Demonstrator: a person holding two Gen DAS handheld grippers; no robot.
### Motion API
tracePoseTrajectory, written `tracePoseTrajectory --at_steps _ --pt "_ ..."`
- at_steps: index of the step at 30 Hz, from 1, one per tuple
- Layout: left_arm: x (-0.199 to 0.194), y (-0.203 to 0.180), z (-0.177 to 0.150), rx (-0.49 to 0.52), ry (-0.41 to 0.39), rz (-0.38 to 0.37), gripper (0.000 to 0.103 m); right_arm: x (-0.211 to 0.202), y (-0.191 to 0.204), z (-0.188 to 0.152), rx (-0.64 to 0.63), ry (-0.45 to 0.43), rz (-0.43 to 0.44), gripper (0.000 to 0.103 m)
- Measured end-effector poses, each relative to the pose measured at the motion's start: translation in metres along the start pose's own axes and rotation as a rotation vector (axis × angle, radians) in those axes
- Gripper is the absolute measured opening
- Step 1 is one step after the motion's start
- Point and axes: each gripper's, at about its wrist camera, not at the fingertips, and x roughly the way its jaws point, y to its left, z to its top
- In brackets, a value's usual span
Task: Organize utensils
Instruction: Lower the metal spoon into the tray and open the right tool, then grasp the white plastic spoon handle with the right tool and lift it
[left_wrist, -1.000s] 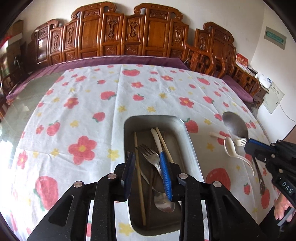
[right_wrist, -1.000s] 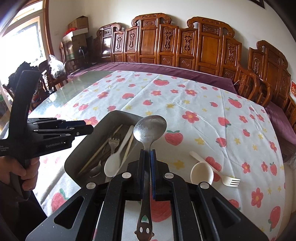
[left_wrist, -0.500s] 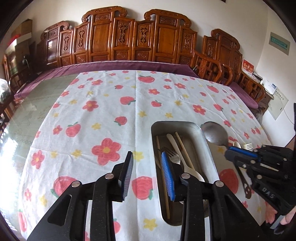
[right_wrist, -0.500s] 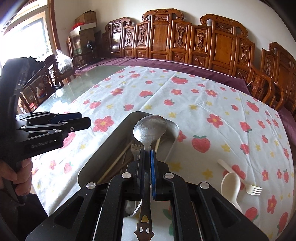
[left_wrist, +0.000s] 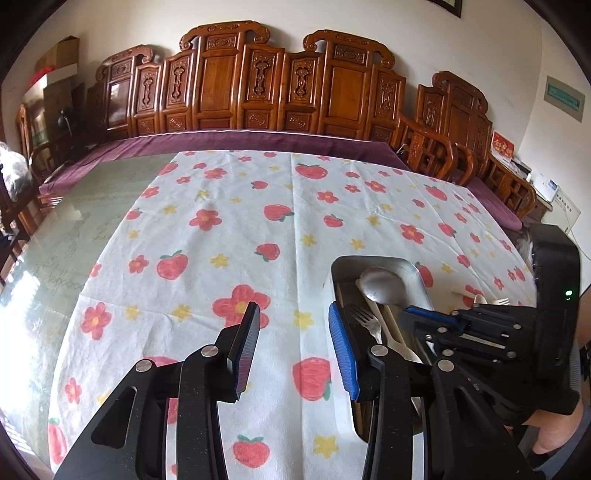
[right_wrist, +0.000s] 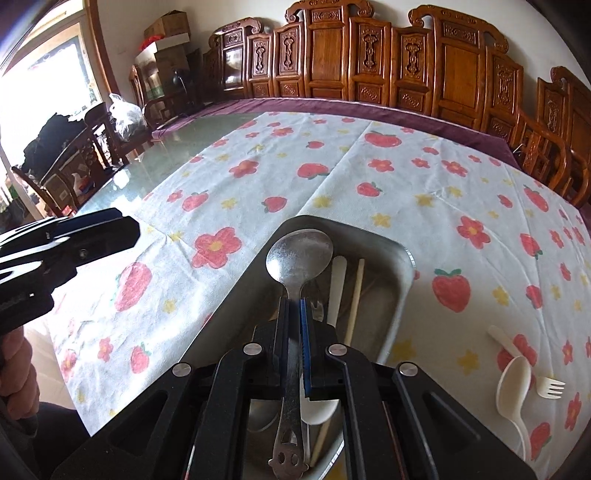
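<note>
A metal tray (right_wrist: 400, 254) (left_wrist: 421, 275) sits on the strawberry tablecloth and holds a metal fork (left_wrist: 364, 319), a white plastic spoon (right_wrist: 338, 280) and chopsticks (right_wrist: 354, 295). My right gripper (right_wrist: 294, 304) is shut on the handle of a large metal spoon (right_wrist: 300, 251), whose bowl hangs over the tray's inside. In the left wrist view that spoon (left_wrist: 380, 286) and the right gripper (left_wrist: 417, 317) show above the tray. My left gripper (left_wrist: 293, 325) hovers left of the tray over bare cloth, its jaws opening with nothing between them.
A white plastic spoon (right_wrist: 513, 384) and a small white plastic fork (right_wrist: 546, 384) lie on the cloth right of the tray. Carved wooden chairs (left_wrist: 288, 81) line the far edge. A glass tabletop (left_wrist: 55, 236) is bare at the left.
My right gripper carried the metal spoon leftward and down until it is over the tray. My left gripper drew back left off the tray and its jaws spread wider.
</note>
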Motion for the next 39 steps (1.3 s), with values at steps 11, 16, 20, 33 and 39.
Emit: tracePoseTrajectory --at_steps 11,16,20,33,39 --pt "0.004 0.003 -0.001 -0.005 0.008 0.012 0.041 0.029 0.006 -0.012 0.007 0.068 0.021 0.007" --pt "0.005 0.002 -0.002 0.001 0.010 0.013 0.041 0.028 0.006 -0.014 0.002 0.077 0.024 0.009" --pt "0.007 -0.001 -0.003 0.008 0.015 0.013 0.041 0.020 -0.001 -0.013 0.012 0.061 0.025 0.009" --pt "0.014 -0.045 -0.007 0.081 0.033 -0.032 0.056 -0.091 -0.085 -0.045 -0.011 -0.062 -0.100 0.015" --pt "0.018 -0.070 -0.011 0.120 0.036 -0.065 0.085 -0.106 -0.148 -0.088 -0.009 -0.008 -0.219 0.016"
